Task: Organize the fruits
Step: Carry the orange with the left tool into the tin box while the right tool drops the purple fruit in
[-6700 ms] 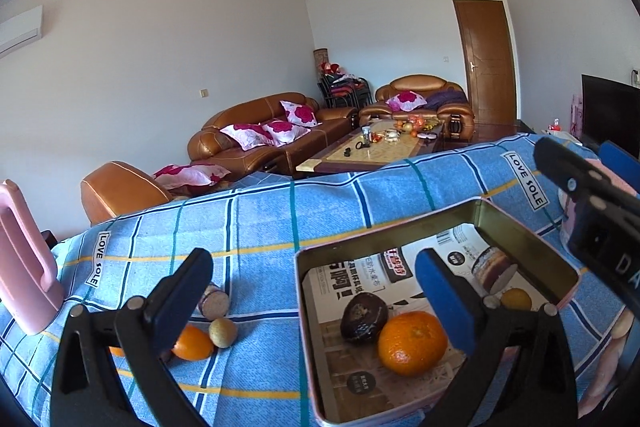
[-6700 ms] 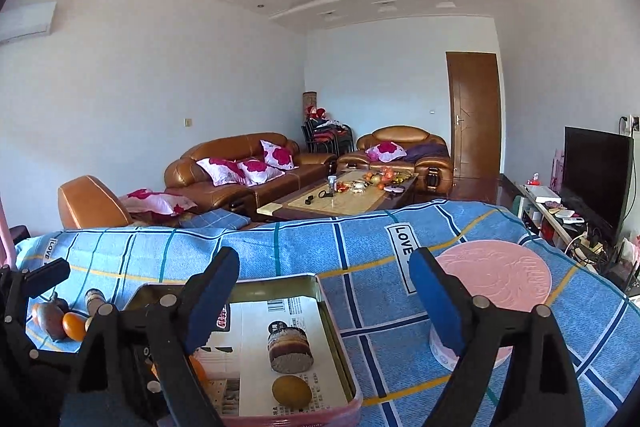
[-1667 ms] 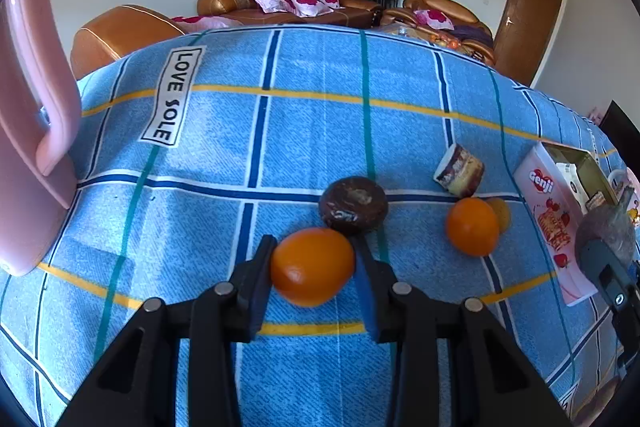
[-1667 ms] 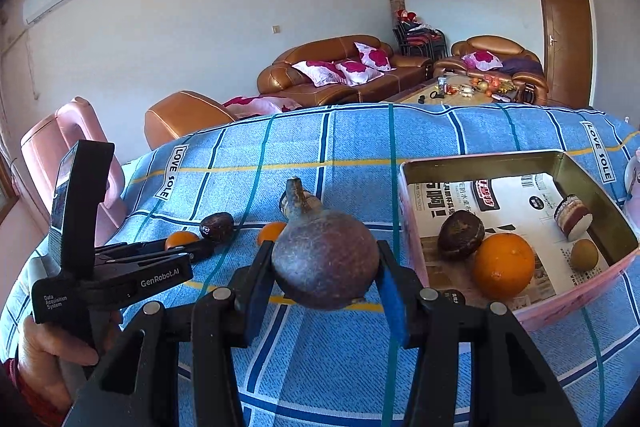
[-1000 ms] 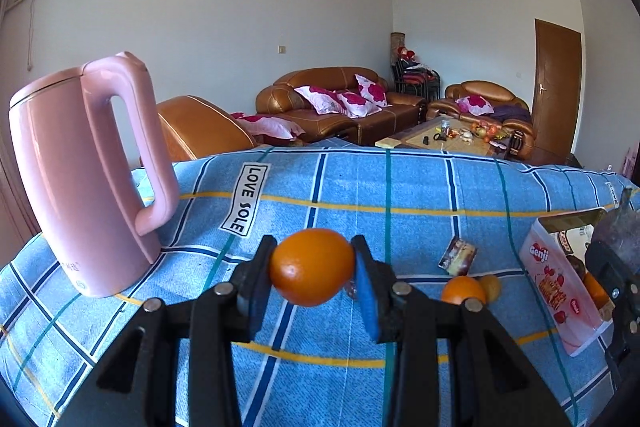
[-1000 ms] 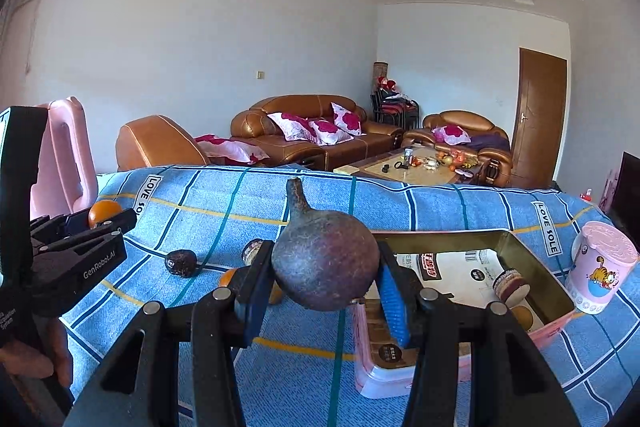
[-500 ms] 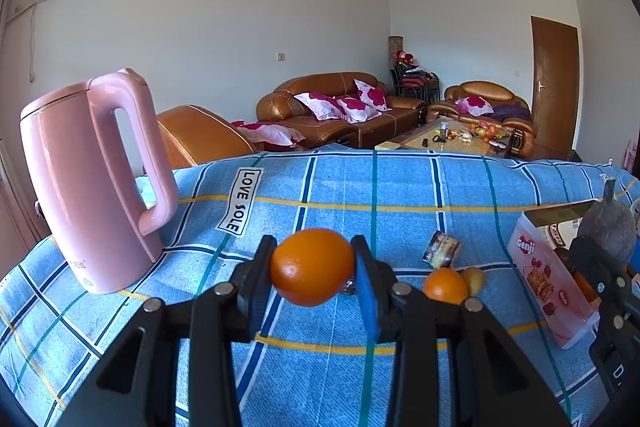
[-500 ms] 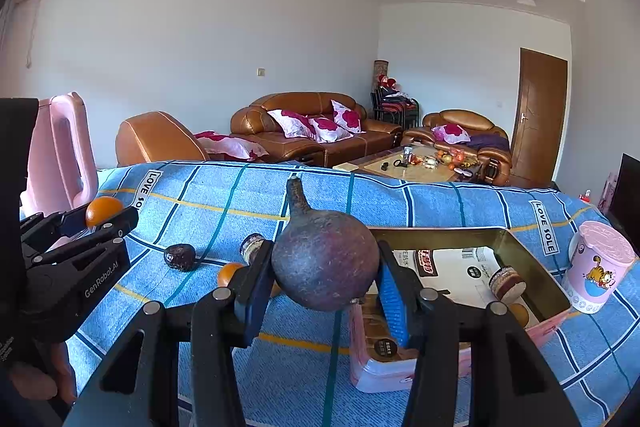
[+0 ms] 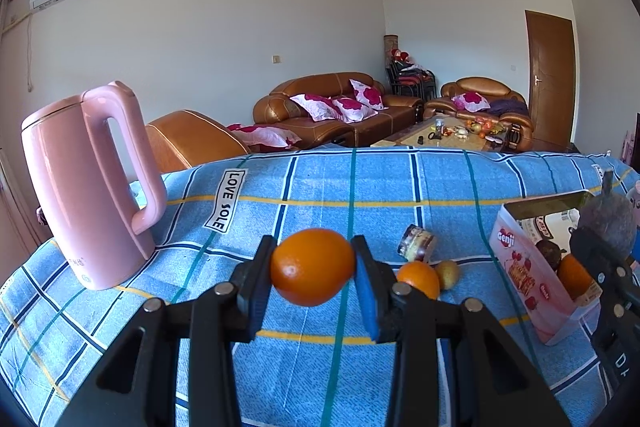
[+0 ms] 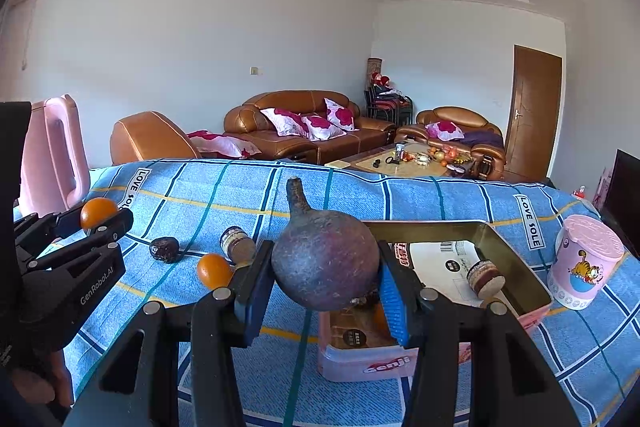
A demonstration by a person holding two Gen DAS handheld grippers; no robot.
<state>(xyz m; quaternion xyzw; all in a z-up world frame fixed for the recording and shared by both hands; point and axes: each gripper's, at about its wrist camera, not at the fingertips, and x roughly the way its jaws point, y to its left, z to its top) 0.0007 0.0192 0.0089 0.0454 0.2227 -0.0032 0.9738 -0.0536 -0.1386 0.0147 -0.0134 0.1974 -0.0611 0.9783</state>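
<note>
Purple fruit (image 10: 325,263) w/ stem hides tin (image 10: 516,259) front-left contents.

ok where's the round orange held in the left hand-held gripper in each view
Left wrist view: the round orange sits low at centre, clamped between the pads of the left hand-held gripper.
Right wrist view: the same orange shows small at the left edge, at that gripper's tip.
Shared landmark: the tall pink plastic kettle, left of the orange in both views.
</note>
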